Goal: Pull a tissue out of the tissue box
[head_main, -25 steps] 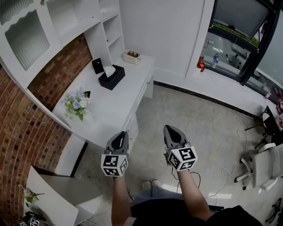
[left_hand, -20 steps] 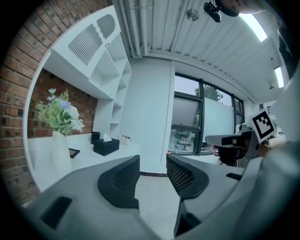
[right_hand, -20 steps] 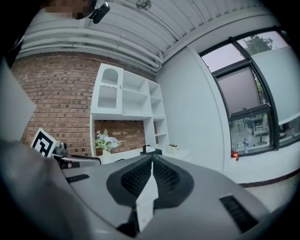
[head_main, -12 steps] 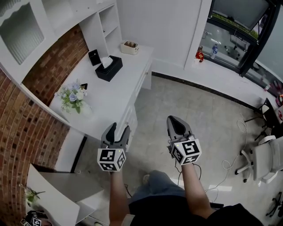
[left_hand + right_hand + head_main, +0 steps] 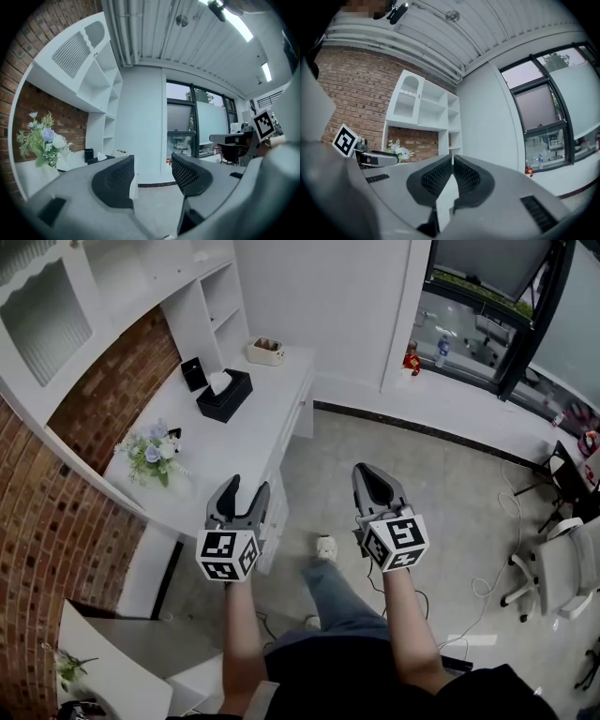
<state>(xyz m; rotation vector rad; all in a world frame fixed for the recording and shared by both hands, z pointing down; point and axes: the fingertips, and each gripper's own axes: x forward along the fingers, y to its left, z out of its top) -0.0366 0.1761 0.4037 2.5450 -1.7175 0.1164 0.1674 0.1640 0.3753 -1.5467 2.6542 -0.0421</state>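
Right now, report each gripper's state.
Left gripper: open, jaws have just been opening, nothing between them.
Right gripper: shut, empty.

We'd call this an office-type room: a white bench [image 5: 234, 442] with built-in shelves [image 5: 220, 296] against a brick wall [image 5: 47, 512], a white swivel chair [image 5: 562, 587], big windows [image 5: 487, 324] and a tiled floor [image 5: 441, 484].
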